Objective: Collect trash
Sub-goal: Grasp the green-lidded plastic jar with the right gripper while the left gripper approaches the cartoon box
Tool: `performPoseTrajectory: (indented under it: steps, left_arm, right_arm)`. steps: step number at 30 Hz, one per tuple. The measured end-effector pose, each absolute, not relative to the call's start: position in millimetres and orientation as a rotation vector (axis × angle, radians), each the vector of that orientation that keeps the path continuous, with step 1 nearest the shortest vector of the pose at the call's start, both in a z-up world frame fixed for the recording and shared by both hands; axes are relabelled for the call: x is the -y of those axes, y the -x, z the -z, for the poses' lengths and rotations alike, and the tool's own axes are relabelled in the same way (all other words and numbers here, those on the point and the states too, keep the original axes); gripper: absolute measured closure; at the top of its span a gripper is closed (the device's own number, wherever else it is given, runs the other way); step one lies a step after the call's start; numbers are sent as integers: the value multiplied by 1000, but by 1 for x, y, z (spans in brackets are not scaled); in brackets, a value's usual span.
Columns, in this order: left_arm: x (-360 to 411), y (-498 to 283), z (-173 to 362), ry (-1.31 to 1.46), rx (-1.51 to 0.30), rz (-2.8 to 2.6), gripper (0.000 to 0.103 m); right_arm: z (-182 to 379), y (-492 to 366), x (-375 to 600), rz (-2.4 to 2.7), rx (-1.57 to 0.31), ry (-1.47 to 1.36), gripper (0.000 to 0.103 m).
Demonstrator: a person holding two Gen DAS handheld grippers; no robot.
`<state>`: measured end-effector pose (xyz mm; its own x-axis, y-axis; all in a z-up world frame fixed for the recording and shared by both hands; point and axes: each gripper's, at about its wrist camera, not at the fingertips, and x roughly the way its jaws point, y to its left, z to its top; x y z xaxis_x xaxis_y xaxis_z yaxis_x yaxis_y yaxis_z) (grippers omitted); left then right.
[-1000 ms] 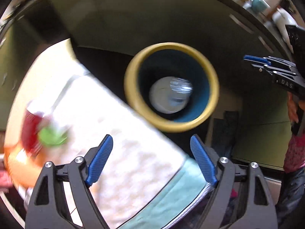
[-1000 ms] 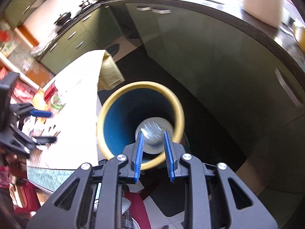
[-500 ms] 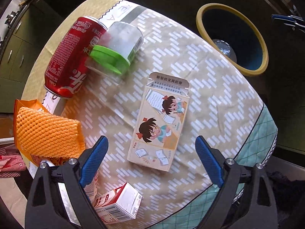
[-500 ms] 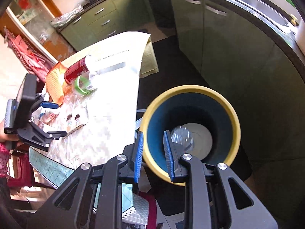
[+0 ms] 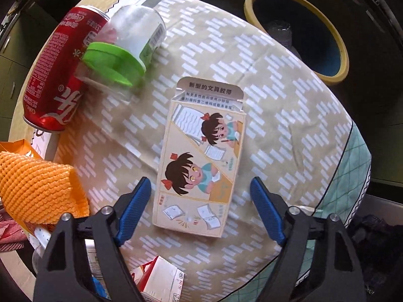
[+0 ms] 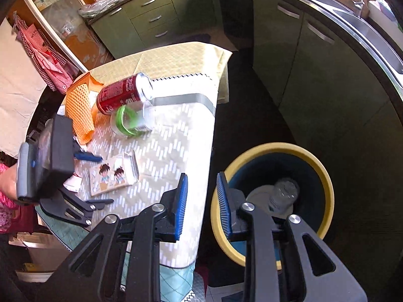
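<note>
The left tool [image 5: 200, 211] points straight down over the surface [image 5: 289, 115], its jaws spread wide and just narrowing a little, with the lower end of the flat cartoon-printed carton [image 5: 201, 161] lying between the blue pads [image 5: 133, 209] — neither pad touches it. The carton rests flat on the patterned cloth, about mid-surface. Beyond it, toward the far left corner, a red soda can [image 5: 54, 83] lies on its side with a clear jar with a green lid [image 5: 123, 52] tipped against it; an orange mesh sleeve [image 5: 35, 188] sits at the left edge, and a small red-and-white box [image 5: 161, 281] pokes out under the tool. The right tool [image 6: 201, 201] hangs over the gap between surface edge and the yellow-rimmed bin [image 6: 325, 176] on the floor, jaws partly apart and just opening, nothing between them. A crushed clear plastic bottle [image 6: 283, 193] lies inside the bin.
</note>
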<state>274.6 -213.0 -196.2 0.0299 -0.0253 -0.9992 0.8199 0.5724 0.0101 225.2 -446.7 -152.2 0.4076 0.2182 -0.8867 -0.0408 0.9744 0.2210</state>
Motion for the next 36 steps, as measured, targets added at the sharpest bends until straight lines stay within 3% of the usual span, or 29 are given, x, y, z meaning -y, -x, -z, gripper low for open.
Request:
performPoseTrajectory:
  steps: [1, 4, 15, 17, 21, 31, 34, 36]
  left_arm:
    - [211, -274, 199, -737, -1389, 757, 31]
    - [206, -270, 203, -723, -1382, 766, 45]
    - [164, -237, 171, -611, -1338, 793, 46]
    - [157, -227, 166, -601, -1334, 803, 46]
    - [147, -208, 163, -607, -1333, 811, 47]
    - [123, -175, 148, -582, -1307, 824, 47]
    - [122, -175, 131, -577, -1311, 825, 56]
    - [119, -173, 132, -576, -1307, 824, 56]
  right_arm:
    - [151, -229, 445, -169, -1135, -178, 62]
    - [149, -244, 436, -176, -1121, -172, 50]
    - [168, -300, 369, -232, -1176, -70, 45]
    - [172, -308, 352, -251, -1188, -51, 42]
    - [174, -321, 321, -281, -1193, -10, 25]
    - [198, -349, 288, -206, -1247, 79, 20]
    - [198, -350, 287, -205, -1255, 77, 23]
    - [197, -348, 285, -211, -1259, 75, 25]
